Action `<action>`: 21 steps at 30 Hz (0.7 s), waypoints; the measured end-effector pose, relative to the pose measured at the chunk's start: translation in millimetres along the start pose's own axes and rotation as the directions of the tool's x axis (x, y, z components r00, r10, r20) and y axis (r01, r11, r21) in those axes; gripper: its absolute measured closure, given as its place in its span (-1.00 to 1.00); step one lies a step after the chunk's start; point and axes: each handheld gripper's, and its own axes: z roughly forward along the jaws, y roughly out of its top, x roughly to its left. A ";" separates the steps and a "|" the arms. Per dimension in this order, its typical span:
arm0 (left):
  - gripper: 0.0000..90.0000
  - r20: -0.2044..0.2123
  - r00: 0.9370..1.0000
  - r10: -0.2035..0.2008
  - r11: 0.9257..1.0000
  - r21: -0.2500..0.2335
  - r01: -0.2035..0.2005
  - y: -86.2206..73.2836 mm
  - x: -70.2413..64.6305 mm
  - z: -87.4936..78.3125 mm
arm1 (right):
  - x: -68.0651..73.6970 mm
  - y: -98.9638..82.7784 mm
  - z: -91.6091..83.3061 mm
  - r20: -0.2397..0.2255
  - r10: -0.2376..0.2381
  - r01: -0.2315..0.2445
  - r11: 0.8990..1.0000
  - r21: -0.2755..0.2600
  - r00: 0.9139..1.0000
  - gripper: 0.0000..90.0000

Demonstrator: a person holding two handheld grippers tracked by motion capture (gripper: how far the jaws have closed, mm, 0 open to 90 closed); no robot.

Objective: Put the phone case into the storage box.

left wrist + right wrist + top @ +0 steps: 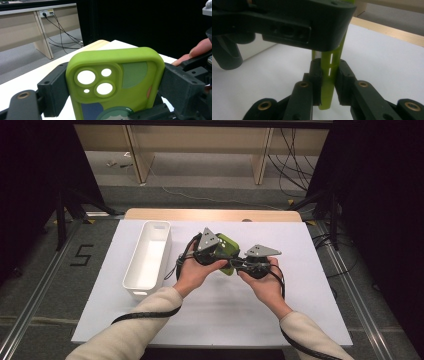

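- Pinching the thin edge of a green phone case (329, 75), the right gripper (328, 82) has its jaws closed on both faces.
- Across the case's width, the left gripper (112, 87) clamps its two long sides, camera holes facing its camera.
- Both hands hold the case above the middle of the white table (300, 250).
- A white bin (149, 260) sits well to the left.

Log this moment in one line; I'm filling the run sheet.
left claw: shut on green phone case | right claw: shut on green phone case | white bin: empty
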 end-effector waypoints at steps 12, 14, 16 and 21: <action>-0.65 0.007 1.000 -0.004 1.000 -0.015 0.004 1.9 0.2 -1.4 | -0.2 0.8 -1.1 0.007 0.003 -0.003 1.000 -0.007 1.000 0.65; -0.65 0.009 1.000 -0.005 1.000 -0.020 0.005 2.6 0.6 -1.7 | -0.2 0.8 -1.1 0.009 0.002 -0.002 1.000 -0.007 1.000 0.62; -0.64 0.008 1.000 -0.002 1.000 -0.022 0.002 3.3 1.3 -2.1 | -0.2 1.0 -1.0 0.011 0.003 -0.003 1.000 -0.008 1.000 0.58; -0.64 0.005 1.000 -0.005 1.000 -0.026 0.005 4.0 2.2 -3.0 | -0.4 1.3 -1.1 0.010 0.008 -0.007 1.000 -0.013 1.000 0.43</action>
